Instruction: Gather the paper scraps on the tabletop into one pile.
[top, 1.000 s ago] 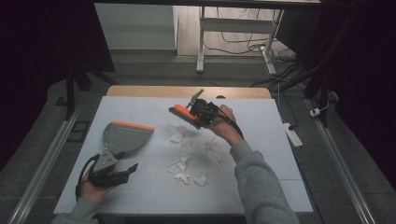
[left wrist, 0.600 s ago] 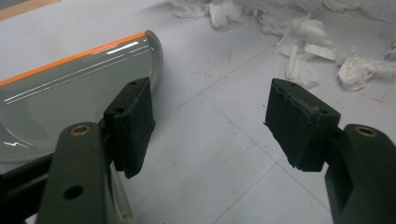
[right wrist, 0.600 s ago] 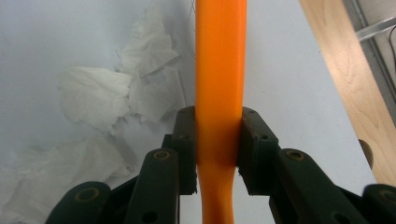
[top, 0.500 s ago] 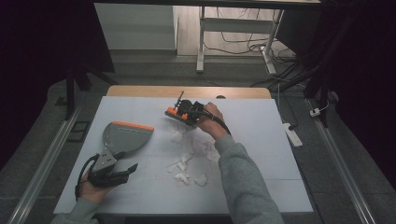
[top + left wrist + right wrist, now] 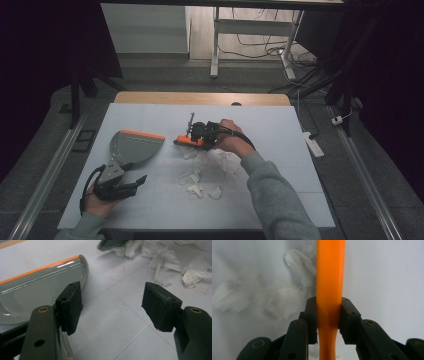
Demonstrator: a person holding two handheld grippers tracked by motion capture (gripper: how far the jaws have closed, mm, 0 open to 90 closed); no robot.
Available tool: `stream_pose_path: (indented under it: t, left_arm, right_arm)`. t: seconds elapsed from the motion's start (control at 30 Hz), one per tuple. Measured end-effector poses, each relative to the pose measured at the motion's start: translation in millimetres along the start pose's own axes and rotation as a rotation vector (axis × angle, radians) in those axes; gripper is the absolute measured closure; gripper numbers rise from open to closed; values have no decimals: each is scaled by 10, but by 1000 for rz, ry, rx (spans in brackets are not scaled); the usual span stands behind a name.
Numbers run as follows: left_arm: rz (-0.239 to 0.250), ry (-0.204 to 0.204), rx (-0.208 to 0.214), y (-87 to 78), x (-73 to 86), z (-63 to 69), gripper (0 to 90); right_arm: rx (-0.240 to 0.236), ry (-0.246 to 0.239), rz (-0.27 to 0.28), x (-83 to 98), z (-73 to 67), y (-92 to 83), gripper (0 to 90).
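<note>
You are at a white table (image 5: 280, 150) with a gripper in each hand. Your right gripper (image 5: 196, 136), near the middle of the table, is clamped on the orange handle (image 5: 329, 290) of a small brush (image 5: 189, 141). In the right gripper view the handle runs straight up between the two jaws, which press it from both sides. From the high view the brush lies roughly level, low over the table, its long axis running across the table with a slight tilt, and its free end points toward your left. Whether it touches the surface cannot be told.

Just below and to the right of the brush lies a loose scatter of torn white paper scraps (image 5: 207, 172), spreading toward you. Some of them sit directly under and beside the brush.

To the left, well apart from the brush, a grey dustpan (image 5: 131, 146) with an orange front edge lies flat, its edge facing away from you. Your left gripper (image 5: 120, 186) sits at the near left of the table, just behind the dustpan. Its jaws stand apart with nothing between them, and the dustpan's rim (image 5: 85, 270) shows beside the left jaw.
</note>
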State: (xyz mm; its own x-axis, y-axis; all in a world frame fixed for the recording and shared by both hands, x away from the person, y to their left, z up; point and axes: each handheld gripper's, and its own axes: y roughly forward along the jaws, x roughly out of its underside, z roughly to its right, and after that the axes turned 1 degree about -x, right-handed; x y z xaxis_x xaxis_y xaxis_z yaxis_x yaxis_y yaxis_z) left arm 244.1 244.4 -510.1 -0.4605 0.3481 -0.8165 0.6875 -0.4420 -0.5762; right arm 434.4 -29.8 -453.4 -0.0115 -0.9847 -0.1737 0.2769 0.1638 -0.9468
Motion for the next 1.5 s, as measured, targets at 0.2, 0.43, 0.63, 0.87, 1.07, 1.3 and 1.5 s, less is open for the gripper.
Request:
stream_pose_path:
  t: [0.2, 0.43, 0.63, 0.87, 1.07, 1.3, 1.5]
  left_arm:
    - [-2, -1, -4, 2, -2, 4, 330]
    - [-3, -7, -9, 2, 2, -6, 329]
    - [-3, -8, -11, 0, 6, -13, 329]
    - [-2, -7, -11, 0, 4, -9, 329]
    - [-4, -8, -12, 3, 5, -10, 329]
    - [-2, -7, -14, -5, 7, -12, 329]
    - [-3, -4, -13, -5, 7, -12, 329]
  right_arm:
    - [10, 71, 105, 250, -49, -234, 707]
    - [24, 217, 263, 495, 69, -416, 706]
    - [-27, 244, 305, 583, 30, -516, 706]
    - [-31, 288, 327, 643, -33, -639, 706]
    - [-56, 359, 409, 575, -69, -673, 706]
    - [-99, 395, 472, 321, -161, -688, 706]
    - [-171, 432, 441, 90, -271, -393, 705]
